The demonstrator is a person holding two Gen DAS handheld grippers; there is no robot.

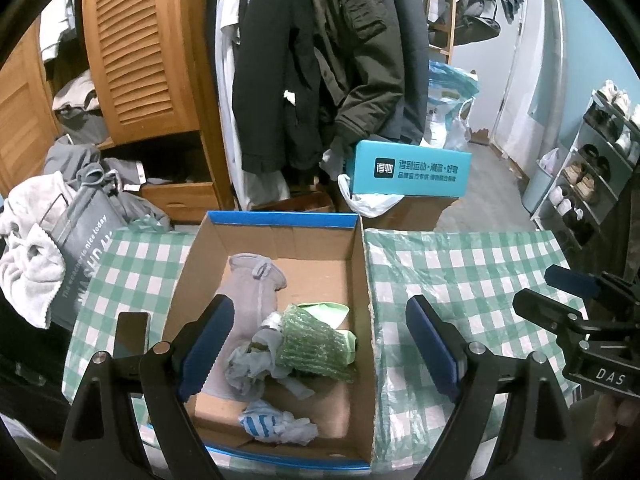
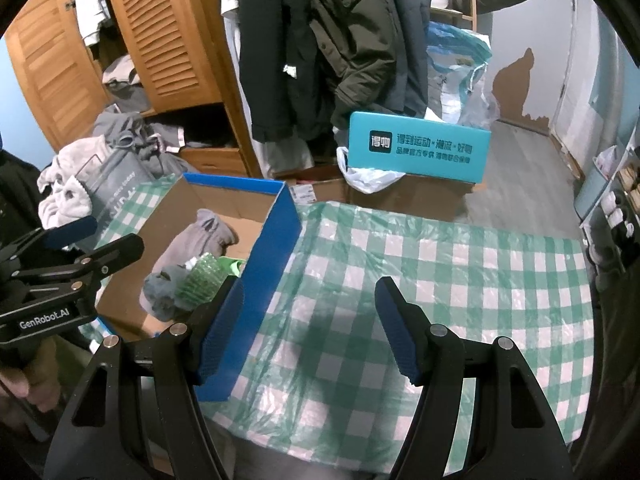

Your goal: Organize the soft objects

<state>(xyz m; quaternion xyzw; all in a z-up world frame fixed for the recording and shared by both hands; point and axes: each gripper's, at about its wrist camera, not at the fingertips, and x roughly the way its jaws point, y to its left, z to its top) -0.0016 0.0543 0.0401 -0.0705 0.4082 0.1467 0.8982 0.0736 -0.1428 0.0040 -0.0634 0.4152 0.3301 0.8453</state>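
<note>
An open cardboard box point(image 1: 362, 280) with blue outer walls sits on the green-checked tablecloth point(image 1: 460, 276). In it lie a long grey sock point(image 1: 248, 300), a crumpled grey sock point(image 1: 248, 364), a green bubble-wrap piece point(image 1: 316, 344) and a blue-striped white sock point(image 1: 276, 426). My left gripper point(image 1: 318, 346) hangs open and empty above the box. My right gripper point(image 2: 308, 328) is open and empty over the cloth, just right of the box's blue wall point(image 2: 272, 256). The grey sock point(image 2: 200, 240) and bubble wrap point(image 2: 202, 280) also show in the right wrist view.
A dark phone point(image 1: 130, 334) lies on the cloth left of the box. A grey laundry bag point(image 1: 80, 248) with towels stands at the left. Behind the table are a teal box point(image 1: 408, 170), hanging coats point(image 1: 320, 60), a wooden wardrobe point(image 1: 136, 48) and a shoe rack point(image 1: 592, 168).
</note>
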